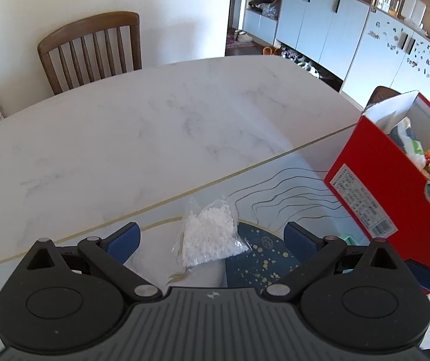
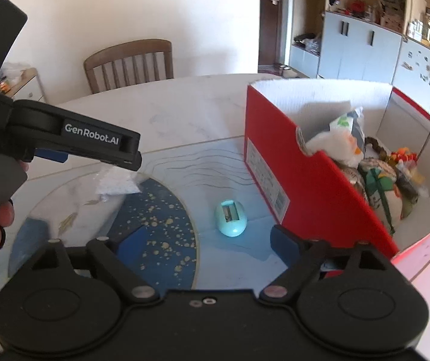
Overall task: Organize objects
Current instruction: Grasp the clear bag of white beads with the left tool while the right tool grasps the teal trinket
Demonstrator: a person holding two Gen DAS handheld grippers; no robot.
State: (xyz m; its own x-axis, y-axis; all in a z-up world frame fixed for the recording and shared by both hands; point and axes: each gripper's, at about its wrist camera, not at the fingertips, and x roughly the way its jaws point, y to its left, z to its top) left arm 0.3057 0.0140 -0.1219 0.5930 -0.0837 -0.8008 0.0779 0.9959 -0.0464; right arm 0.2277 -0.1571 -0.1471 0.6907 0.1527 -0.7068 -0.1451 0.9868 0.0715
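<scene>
Right now the left claw hangs just above a small clear bag of white beads, its blue fingers spread wide on either side without touching it. The bag lies on a printed mat that covers part of the marble surface. Meanwhile the right claw is also spread apart and holds nothing. A teal pencil sharpener sits on the mat just ahead of it, close beside a red box already filled with mixed items.
</scene>
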